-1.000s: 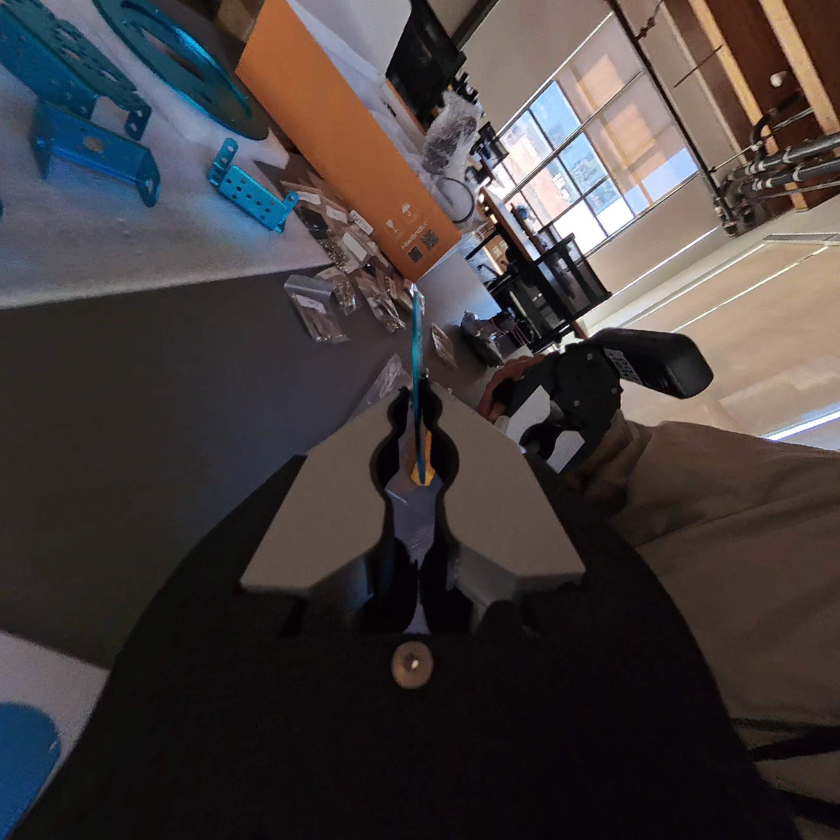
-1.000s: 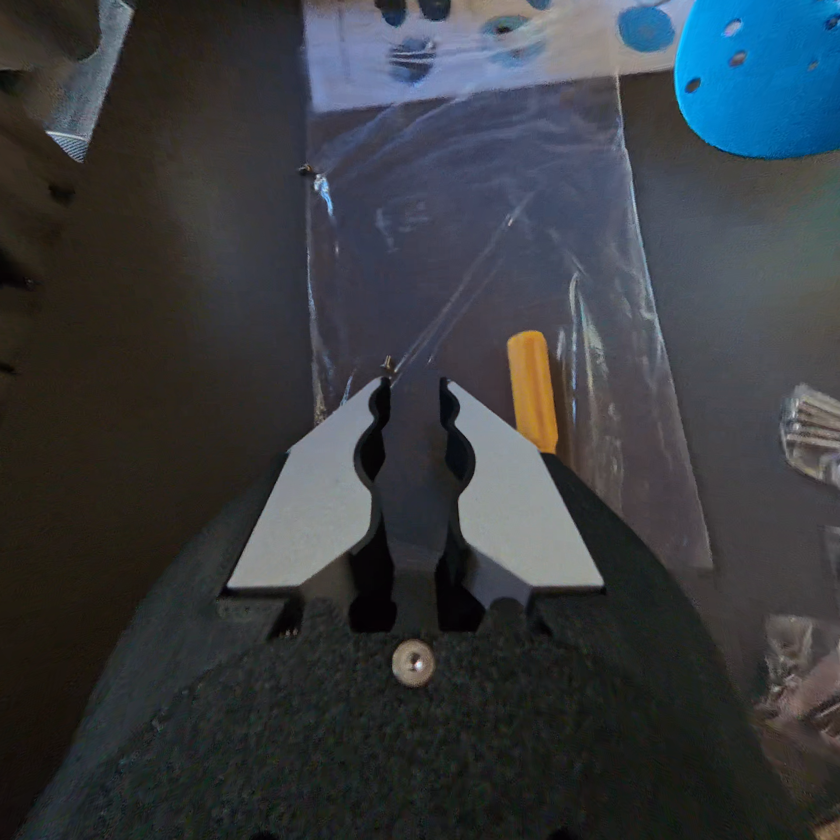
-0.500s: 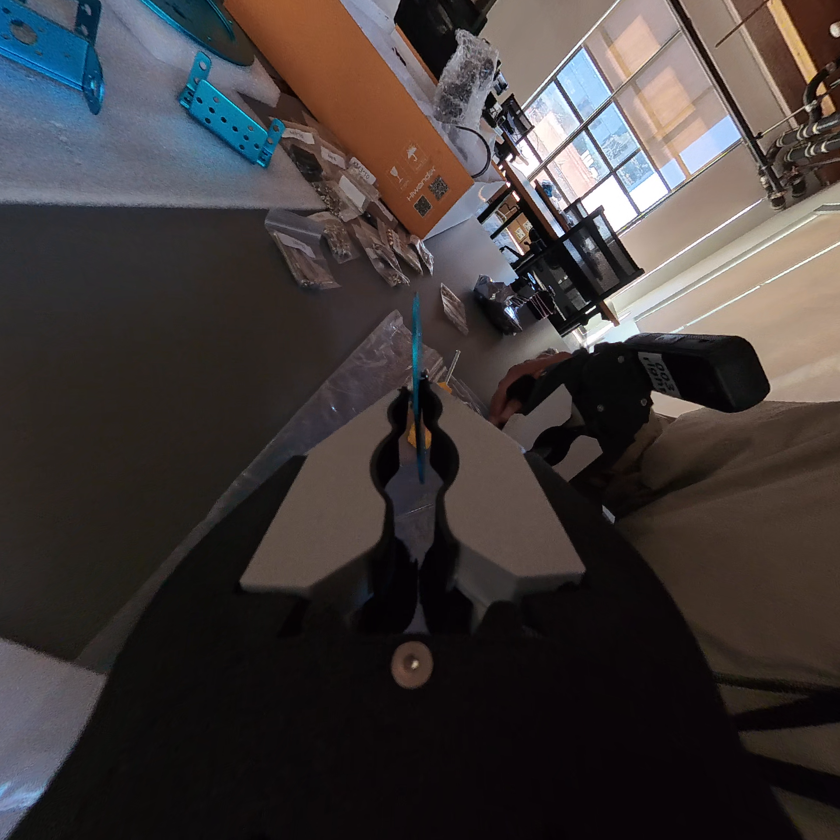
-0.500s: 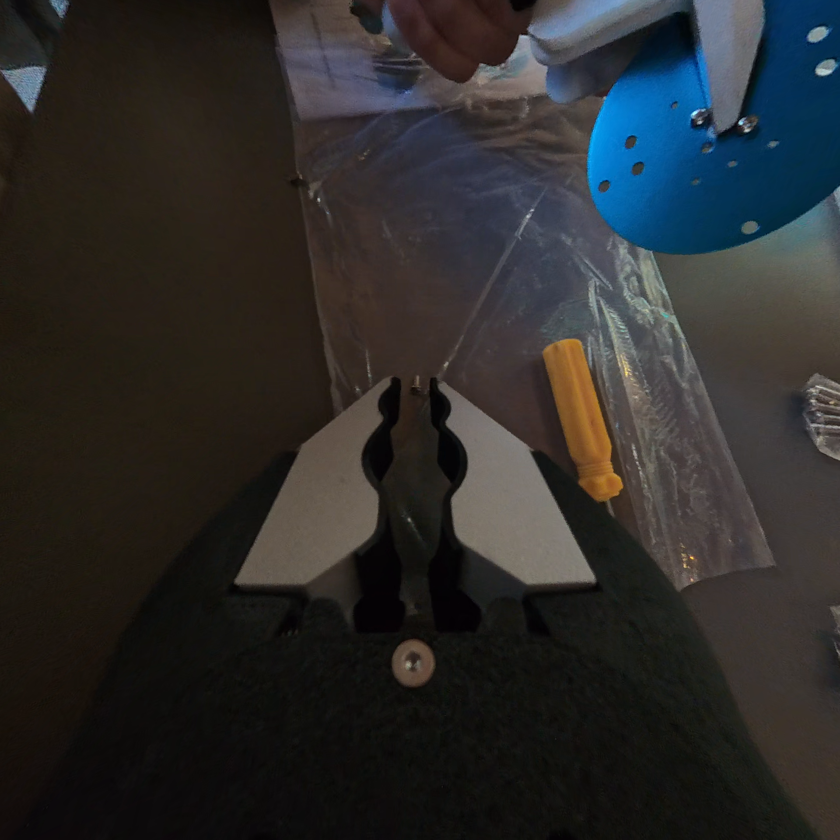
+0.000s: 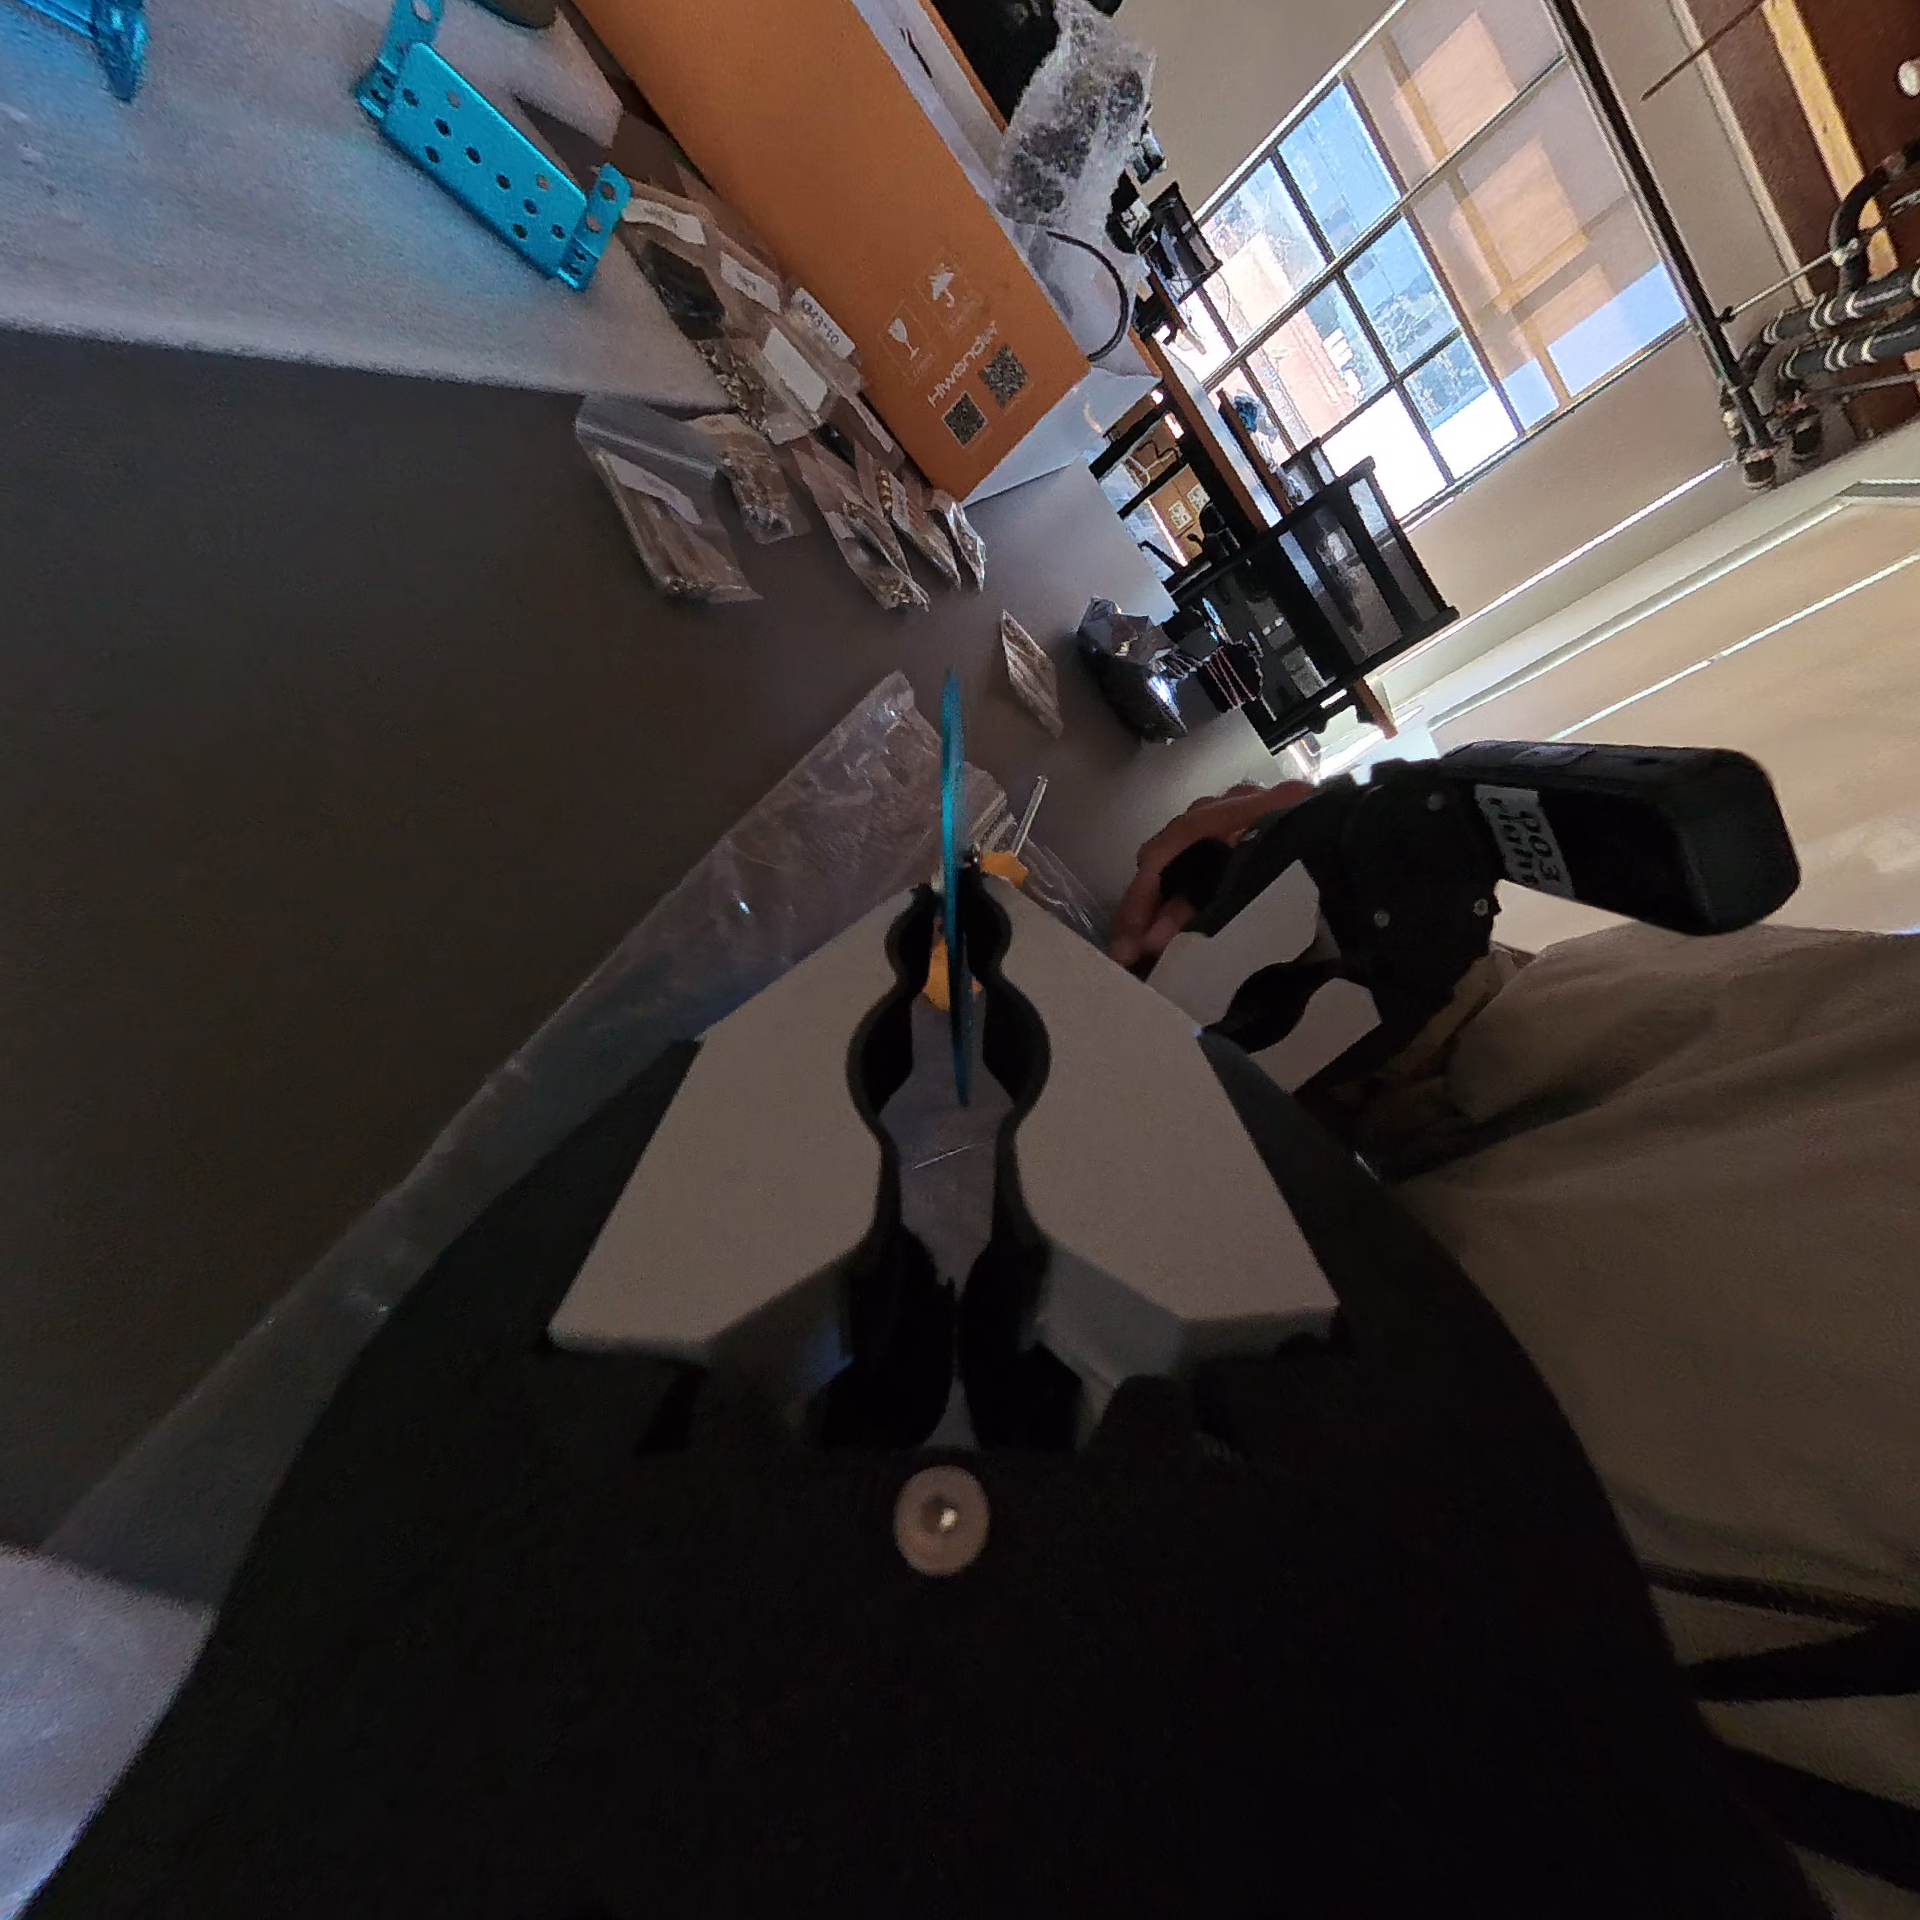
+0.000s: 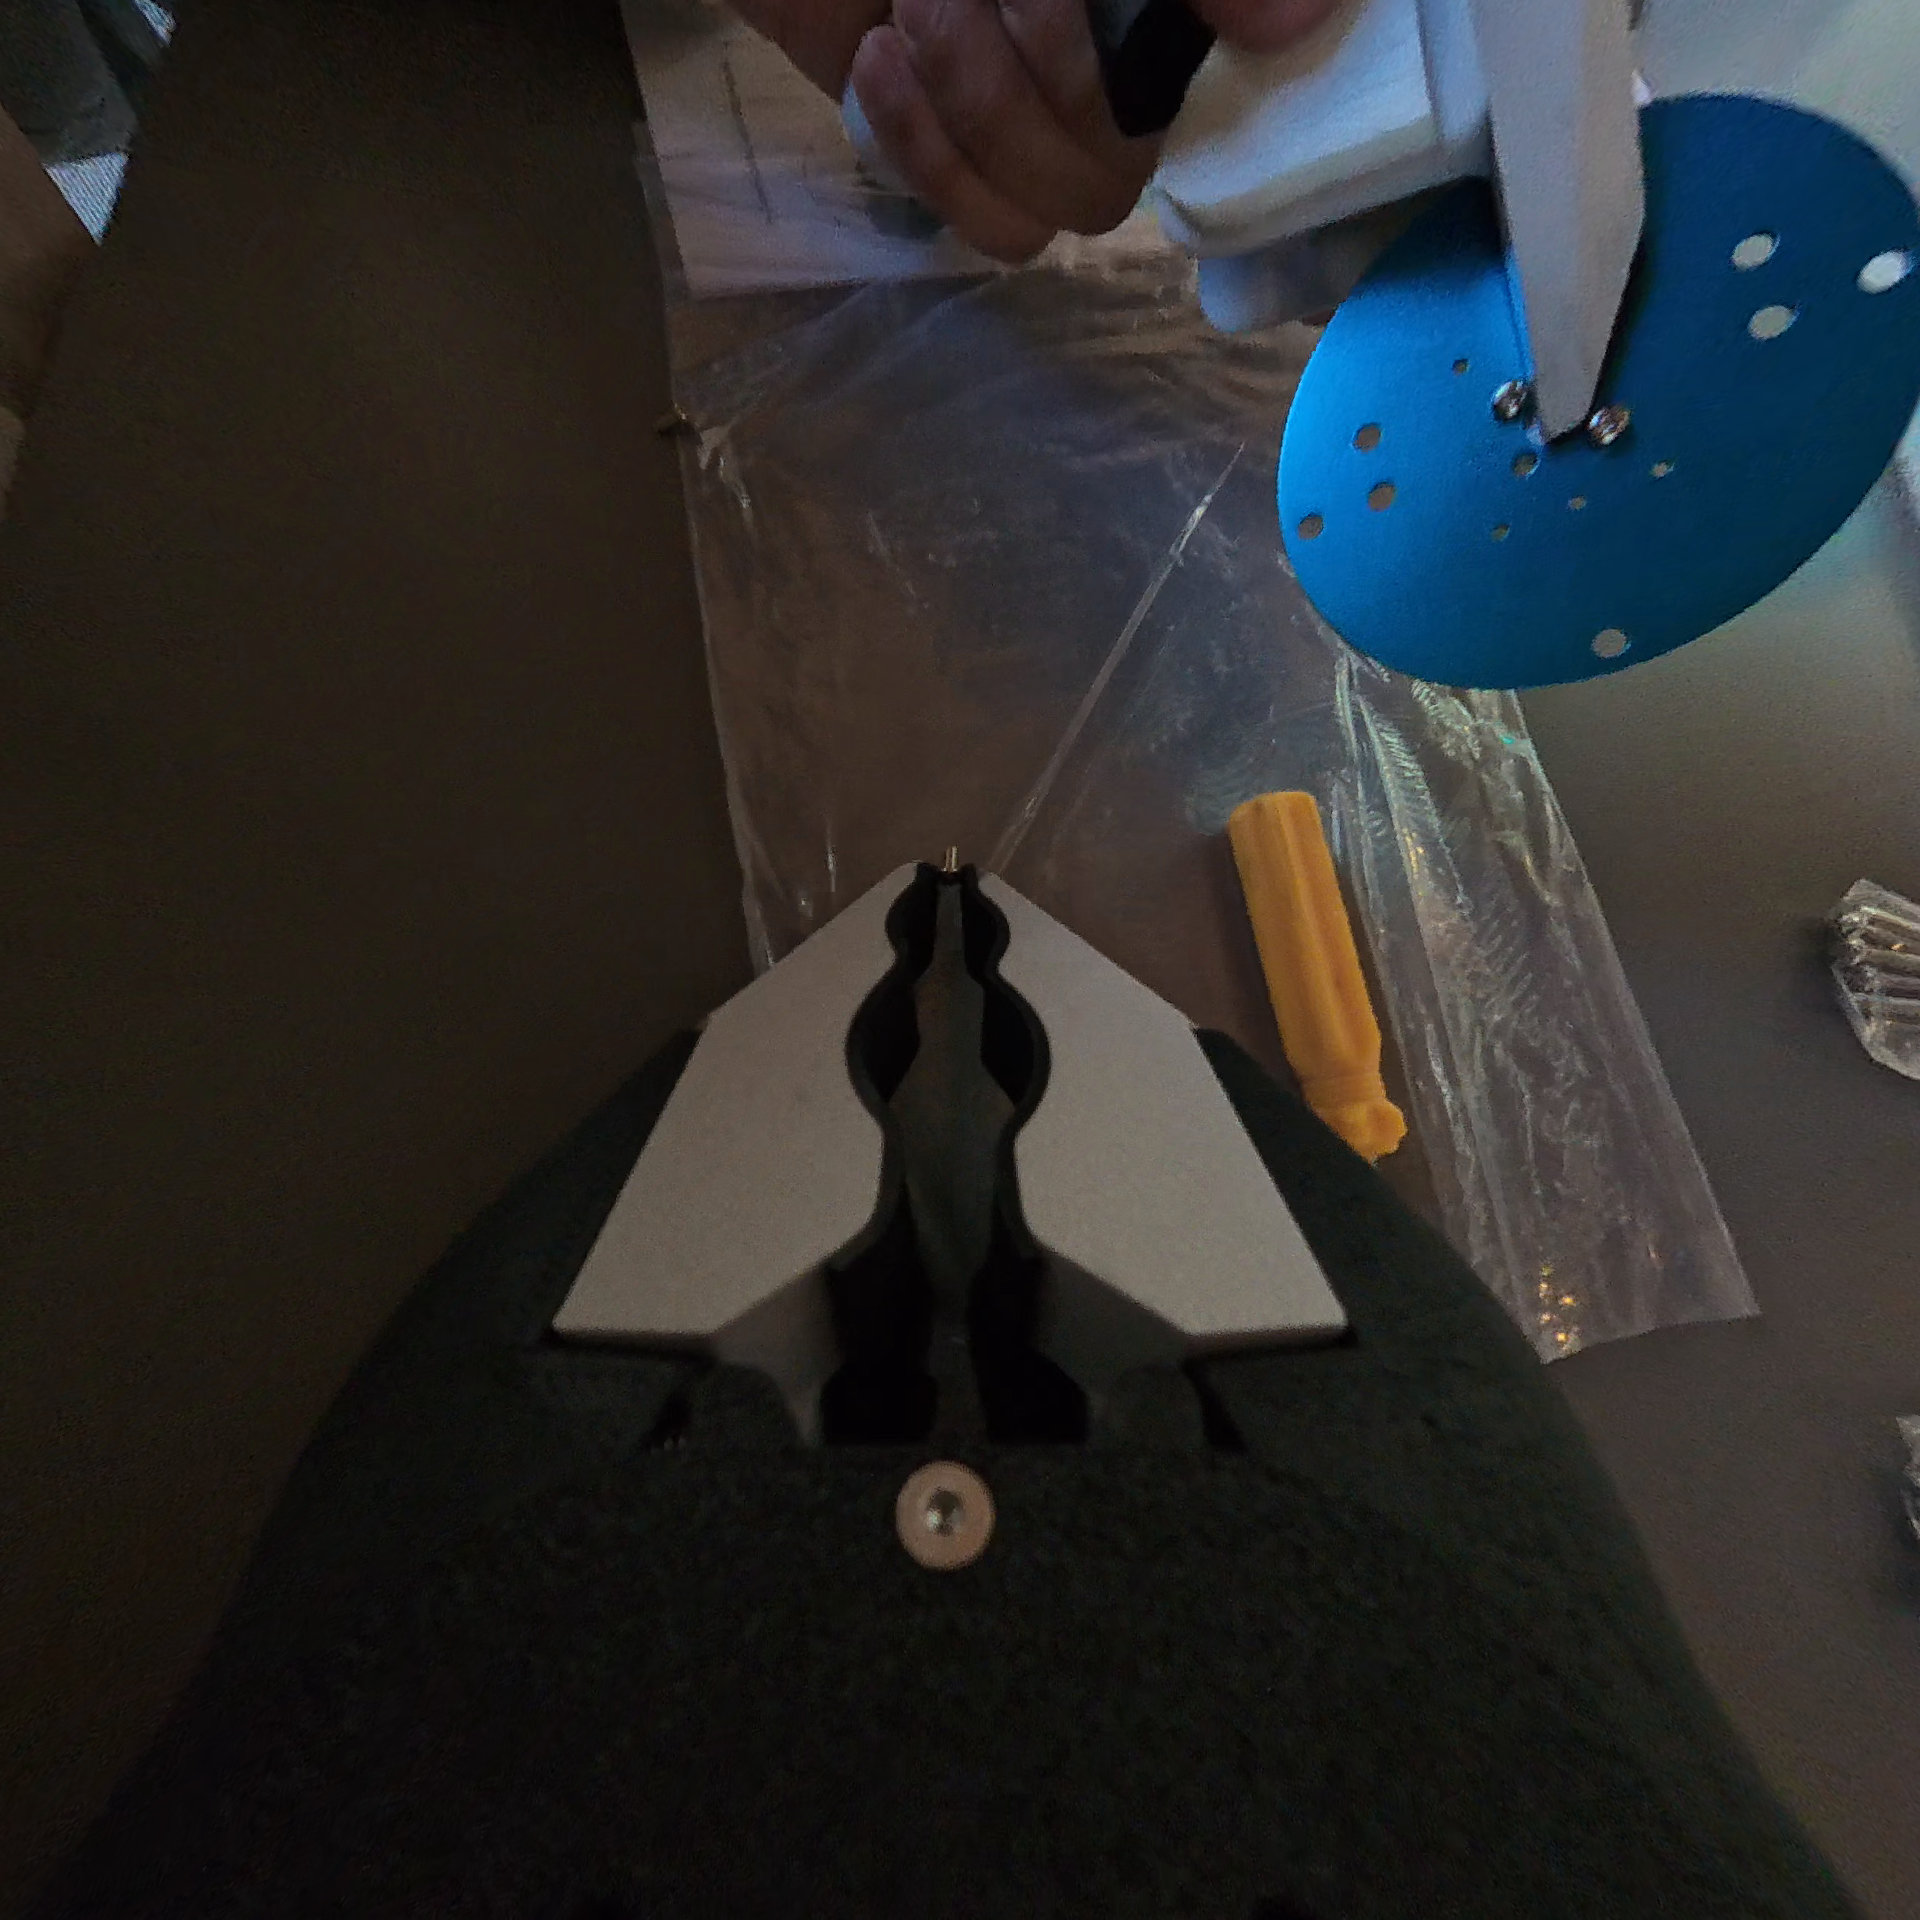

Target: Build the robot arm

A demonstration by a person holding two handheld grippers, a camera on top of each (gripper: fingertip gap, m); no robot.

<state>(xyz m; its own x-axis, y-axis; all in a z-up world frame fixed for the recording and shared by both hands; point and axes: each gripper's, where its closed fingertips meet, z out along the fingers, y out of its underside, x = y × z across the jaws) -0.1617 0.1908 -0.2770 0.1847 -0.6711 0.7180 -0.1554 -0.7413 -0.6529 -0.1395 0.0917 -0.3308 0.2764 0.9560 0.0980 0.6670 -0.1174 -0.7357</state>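
Note:
My left gripper (image 5: 951, 902) is shut on a round blue metal plate with holes (image 5: 952, 810), seen edge-on; in the right wrist view the same plate (image 6: 1538, 520) hangs above the table at upper right, held between white fingers (image 6: 1558, 208). My right gripper (image 6: 948, 871) is shut on a tiny screw (image 6: 949, 858) at its tips, above a clear plastic bag (image 6: 935, 540). A yellow screwdriver handle (image 6: 1311, 966) lies on the bag just right of the right gripper. The right gripper also shows in the left wrist view (image 5: 1226, 997), in a hand.
A dark table (image 5: 312, 727) carries several small bags of hardware (image 5: 727, 499), an orange box (image 5: 852, 229) and blue brackets (image 5: 488, 177) on white foam. More small bags (image 6: 1881, 977) lie at the right edge. Another tiny screw (image 6: 670, 421) lies by the bag's left edge.
My right gripper has closed on the tiny screw and lifted back a little. My left gripper has brought the blue plate lower and nearer, over the bag's right side.

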